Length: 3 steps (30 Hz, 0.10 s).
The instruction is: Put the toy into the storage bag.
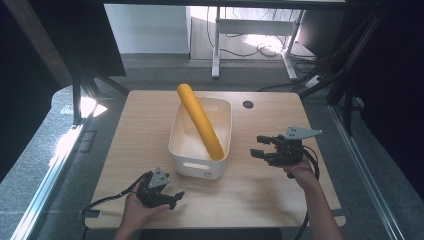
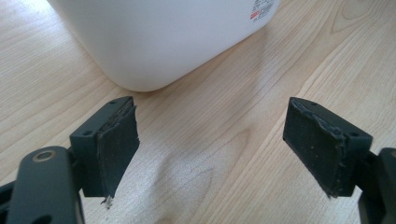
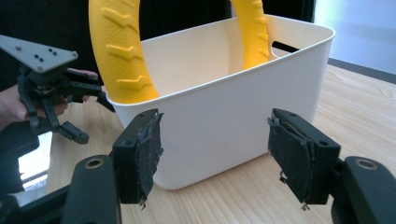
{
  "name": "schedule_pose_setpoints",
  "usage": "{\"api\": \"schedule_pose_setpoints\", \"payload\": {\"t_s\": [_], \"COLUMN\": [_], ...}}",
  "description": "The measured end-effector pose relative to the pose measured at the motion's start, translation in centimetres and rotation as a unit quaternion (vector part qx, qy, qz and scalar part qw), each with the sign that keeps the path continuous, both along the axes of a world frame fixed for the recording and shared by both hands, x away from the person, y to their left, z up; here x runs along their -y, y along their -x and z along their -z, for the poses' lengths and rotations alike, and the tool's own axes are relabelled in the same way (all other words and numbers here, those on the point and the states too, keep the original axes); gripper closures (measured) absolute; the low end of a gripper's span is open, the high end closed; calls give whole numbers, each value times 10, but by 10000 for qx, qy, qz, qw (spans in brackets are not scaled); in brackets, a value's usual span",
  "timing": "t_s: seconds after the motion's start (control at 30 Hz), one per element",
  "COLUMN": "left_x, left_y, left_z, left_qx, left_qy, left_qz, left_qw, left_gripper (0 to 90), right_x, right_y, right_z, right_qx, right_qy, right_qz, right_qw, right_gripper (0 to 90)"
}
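Both pairs of jaws stand wide apart with nothing between them. The left gripper (image 2: 212, 154) hovers low over bare wood, its worn black pads (image 2: 114, 158) frayed at the edges, pointed at a rounded lower corner of the white plastic bin (image 2: 163, 42), which lies just ahead and untouched. In the high view this gripper sits near the table's front edge, in front of the bin's near left corner, held in the person's left hand (image 1: 136, 212).

The right gripper (image 3: 215, 156) faces the bin's side wall from close by, its pads apart from the plastic. In the high view it is to the right of the bin, in the right hand (image 1: 300, 170), with a grey three-cornered plate (image 1: 300, 132) on top.

A yellow ring (image 1: 200, 122) with raised chevron treads stands on edge inside the bin, leaning and rising well above the rim. The bin stands near the middle of the light wooden table (image 1: 270, 195).
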State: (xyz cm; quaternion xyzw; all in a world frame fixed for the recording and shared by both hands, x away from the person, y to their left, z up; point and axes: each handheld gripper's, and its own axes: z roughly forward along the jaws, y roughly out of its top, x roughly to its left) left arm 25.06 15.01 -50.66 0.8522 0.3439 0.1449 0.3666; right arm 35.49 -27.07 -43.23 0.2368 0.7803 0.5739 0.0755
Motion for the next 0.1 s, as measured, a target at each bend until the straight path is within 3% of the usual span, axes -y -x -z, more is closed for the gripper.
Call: {"api": "schedule_pose_setpoints", "payload": {"t_s": [0.1], "left_x": [0], "left_y": [-1], "left_z": [1], "left_qx": [5], "left_qy": [-37], "left_qz": [16], "left_qw": [10000], "left_gripper": [182], "right_x": [-1], "right_y": [0], "right_z": [1], "right_qx": [-1], "right_qy": [27], "right_qz": [-19], "right_qw": [10000], "right_gripper": [341]}}
